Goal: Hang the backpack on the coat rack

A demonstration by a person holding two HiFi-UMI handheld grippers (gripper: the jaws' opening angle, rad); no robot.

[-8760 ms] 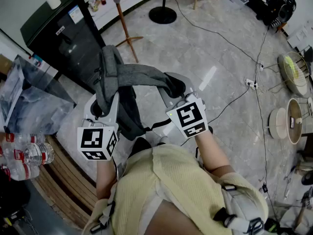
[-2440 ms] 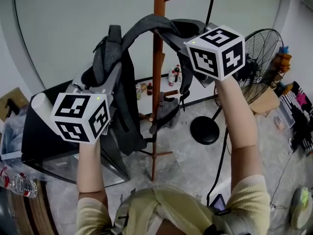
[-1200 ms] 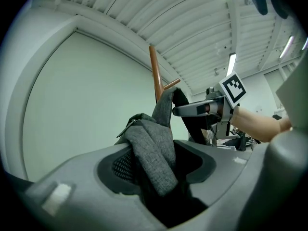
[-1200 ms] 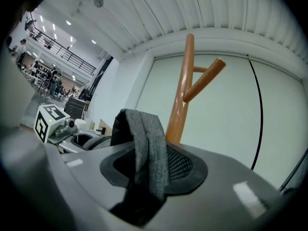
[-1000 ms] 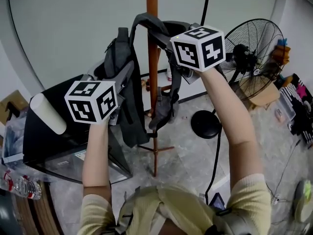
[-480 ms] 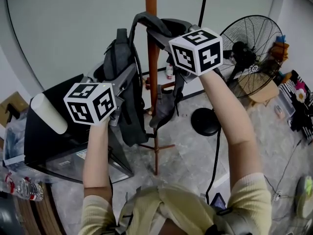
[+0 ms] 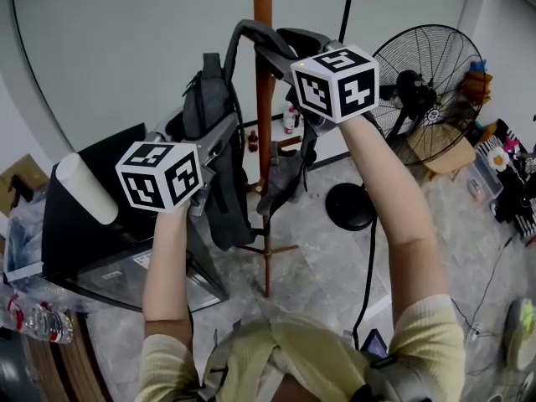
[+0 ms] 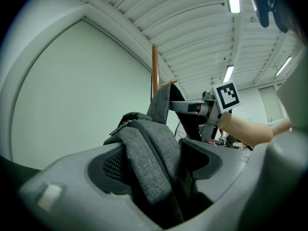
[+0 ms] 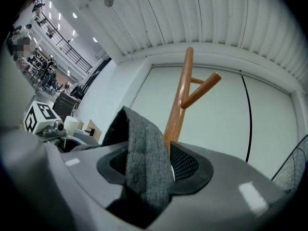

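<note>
1. The grey backpack [image 7: 219, 199] hangs up against the pole of the wooden coat rack [image 7: 265, 124], well clear of the floor [image 7: 318, 258].
2. Its shoulder strap [image 7: 251, 33] arches across the pole between the two grippers. Whether the strap rests on a peg cannot be made out.
3. The left gripper [image 8: 154, 160] is raised to the left of the pole. Its jaws are opening, with a thick fold of grey backpack fabric lying between them and a gap showing at the right-hand pad.
4. The right gripper [image 9: 151, 165] is held higher, just beside the pole. Its jaws are opening too, with the strap standing between the mesh pads.
5. A forked peg [image 9: 199, 91] juts from the pole above the right gripper.
6. A standing fan [image 7: 427, 90] is to the right of the rack, and a black cabinet [image 7: 75, 233] to the left.
</note>
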